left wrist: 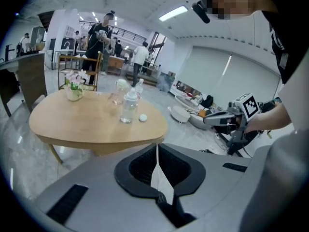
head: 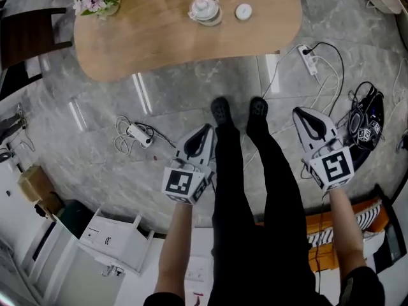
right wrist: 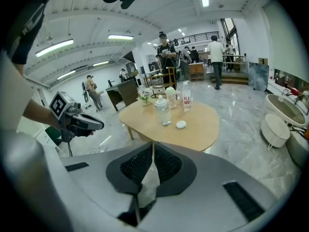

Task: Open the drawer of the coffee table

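Overhead, one coffee table [head: 185, 37] lies at 12 o'clock from the person's shoes, well apart from both grippers; its drawer cannot be made out in any view. On the top stand one flower vase [head: 95, 2], one small white round object [head: 243, 11] and two clear bottles, one plain [right wrist: 162, 110] and one labelled [right wrist: 187, 96]. Two power strips lie on the floor, one [head: 139, 134] at 9 o'clock from the shoes and the other [head: 308, 59] at 2 o'clock. Both forearms reach forward. The left gripper [head: 205, 130] is at 9 o'clock of the legs and the right gripper [head: 305, 115] at 3 o'clock. Each tilts down toward the table with jaws pressed together on nothing.
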Demonstrator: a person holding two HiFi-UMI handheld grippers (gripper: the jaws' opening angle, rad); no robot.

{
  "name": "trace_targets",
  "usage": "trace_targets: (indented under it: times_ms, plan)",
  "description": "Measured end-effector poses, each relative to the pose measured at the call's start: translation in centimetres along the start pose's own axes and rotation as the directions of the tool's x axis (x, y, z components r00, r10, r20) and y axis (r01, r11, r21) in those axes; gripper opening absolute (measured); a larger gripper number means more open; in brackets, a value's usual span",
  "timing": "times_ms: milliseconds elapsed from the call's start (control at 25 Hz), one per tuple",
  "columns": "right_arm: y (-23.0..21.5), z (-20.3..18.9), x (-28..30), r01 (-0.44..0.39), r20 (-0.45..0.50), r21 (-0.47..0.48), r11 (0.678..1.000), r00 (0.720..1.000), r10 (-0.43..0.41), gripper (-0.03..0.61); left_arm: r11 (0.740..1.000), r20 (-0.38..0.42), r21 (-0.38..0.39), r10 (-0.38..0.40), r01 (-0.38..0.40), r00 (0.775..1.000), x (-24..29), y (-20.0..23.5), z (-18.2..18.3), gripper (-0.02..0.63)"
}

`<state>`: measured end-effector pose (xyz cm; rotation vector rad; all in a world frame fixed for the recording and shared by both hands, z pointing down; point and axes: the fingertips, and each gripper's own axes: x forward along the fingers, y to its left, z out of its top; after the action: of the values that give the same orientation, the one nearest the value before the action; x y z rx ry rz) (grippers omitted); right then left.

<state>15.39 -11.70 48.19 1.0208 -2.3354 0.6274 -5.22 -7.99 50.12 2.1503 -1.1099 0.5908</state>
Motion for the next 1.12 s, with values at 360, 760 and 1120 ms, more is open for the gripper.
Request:
trace_targets:
  times_ms: [360, 760, 1120]
  plan:
    - [-4.2, -8.5, 10.4, 0.089, -0.093, -0.002, 0.996, 0.992, -0.088, 0.014, 1.0, -0.084, 0.004, -0.017, 0.017, 0.996, 9.0, 10.1, -7.5, 0.014]
    - [-9.7, -14.5, 18.4, 0.203, -0.184, -0.146, 0.968, 0.956, -0.228, 0.174, 0.998, -0.029, 0.057, 0.033, -0.032, 0.999, 14.9, 19.1, -10.3, 0.19]
    - [-14.1, -16.0, 22.5, 0.264, -0.214, -0.209, 0.941, 0.927, -0.308, 0.248, 0.978, -0.027, 0.141, 0.158, -0.152, 0.987, 18.9, 25.7, -10.9, 0.337]
